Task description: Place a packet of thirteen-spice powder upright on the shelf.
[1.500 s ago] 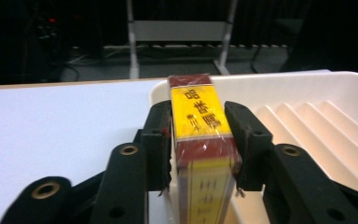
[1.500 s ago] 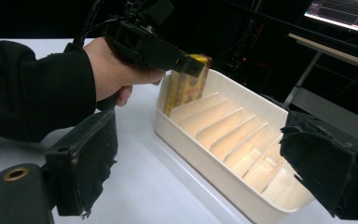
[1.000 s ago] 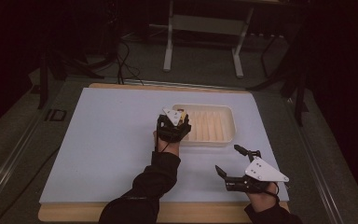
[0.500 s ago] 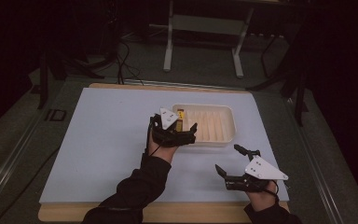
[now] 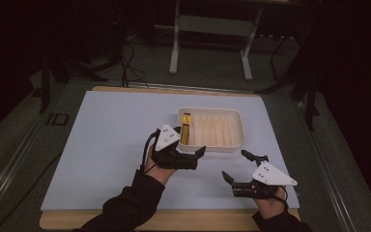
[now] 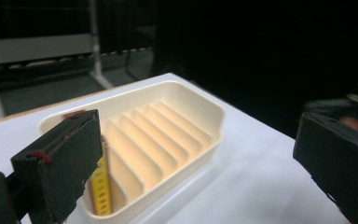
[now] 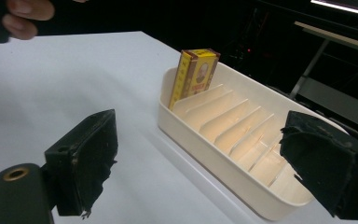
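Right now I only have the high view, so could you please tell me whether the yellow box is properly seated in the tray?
Observer: In the right gripper view the yellow box stands upright in the end slot of the tray, with its top above the rim.
Operator: Thank you. Is the left gripper clear of it?
Observer: Yes. The left gripper has just been opening its jaws, and its own view shows nothing between them.
Operator: And the right gripper?
Observer: In its own view the right gripper faces the tray's long side, with its jaws open and nothing between them.
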{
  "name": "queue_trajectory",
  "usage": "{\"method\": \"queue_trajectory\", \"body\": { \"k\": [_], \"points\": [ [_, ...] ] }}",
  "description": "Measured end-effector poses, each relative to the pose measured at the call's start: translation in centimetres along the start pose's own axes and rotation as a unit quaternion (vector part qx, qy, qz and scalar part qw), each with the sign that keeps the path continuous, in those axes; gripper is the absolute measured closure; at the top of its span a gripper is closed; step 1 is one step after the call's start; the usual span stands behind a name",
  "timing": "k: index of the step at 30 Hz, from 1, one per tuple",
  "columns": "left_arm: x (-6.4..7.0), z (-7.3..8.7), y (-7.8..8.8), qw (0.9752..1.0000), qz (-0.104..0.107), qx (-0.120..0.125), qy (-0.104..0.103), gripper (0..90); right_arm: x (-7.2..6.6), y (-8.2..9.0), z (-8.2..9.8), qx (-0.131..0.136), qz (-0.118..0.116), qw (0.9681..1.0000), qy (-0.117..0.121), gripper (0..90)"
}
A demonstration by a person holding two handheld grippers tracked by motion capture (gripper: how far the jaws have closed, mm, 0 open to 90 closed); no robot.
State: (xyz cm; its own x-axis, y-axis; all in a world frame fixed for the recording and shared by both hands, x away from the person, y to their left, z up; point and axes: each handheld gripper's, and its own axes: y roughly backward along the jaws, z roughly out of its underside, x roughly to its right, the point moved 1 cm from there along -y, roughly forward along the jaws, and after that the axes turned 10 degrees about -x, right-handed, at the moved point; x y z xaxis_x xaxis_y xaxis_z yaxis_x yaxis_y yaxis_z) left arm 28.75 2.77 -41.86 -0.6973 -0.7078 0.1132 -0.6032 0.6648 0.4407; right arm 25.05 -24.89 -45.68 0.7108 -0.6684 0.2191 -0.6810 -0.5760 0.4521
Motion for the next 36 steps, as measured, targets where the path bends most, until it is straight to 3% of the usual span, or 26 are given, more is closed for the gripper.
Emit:
{"method": "queue_trajectory", "body": {
  "k": [6,10,15,27,36],
  "points": [
    [0.9,1.1,1.0,0.9995,0.026,-0.002,-0.015,2.4,-0.1,0.0,0.0,-0.001,-0.001,1.0,-0.001,11.0],
    [1.5,2.1,1.6,0.9989,0.029,-0.001,-0.036,2.4,-0.1,-0.1,0.0,-0.001,-0.002,1.0,0.0,11.0],
    [1.7,3.2,2.0,0.9982,0.045,-0.011,-0.039,2.5,-0.1,-0.1,0.0,-0.001,-0.002,1.0,0.001,11.0],
    [1.5,6.4,3.2,0.9969,0.057,-0.025,-0.048,2.4,-0.3,-0.3,0.2,-0.009,-0.009,0.9999,0.004,11.0],
    [1.4,8.8,3.5,0.9931,0.064,-0.042,-0.089,2.5,-0.3,-0.6,0.4,-0.015,-0.014,0.9998,0.005,11.0]
  ]
}}
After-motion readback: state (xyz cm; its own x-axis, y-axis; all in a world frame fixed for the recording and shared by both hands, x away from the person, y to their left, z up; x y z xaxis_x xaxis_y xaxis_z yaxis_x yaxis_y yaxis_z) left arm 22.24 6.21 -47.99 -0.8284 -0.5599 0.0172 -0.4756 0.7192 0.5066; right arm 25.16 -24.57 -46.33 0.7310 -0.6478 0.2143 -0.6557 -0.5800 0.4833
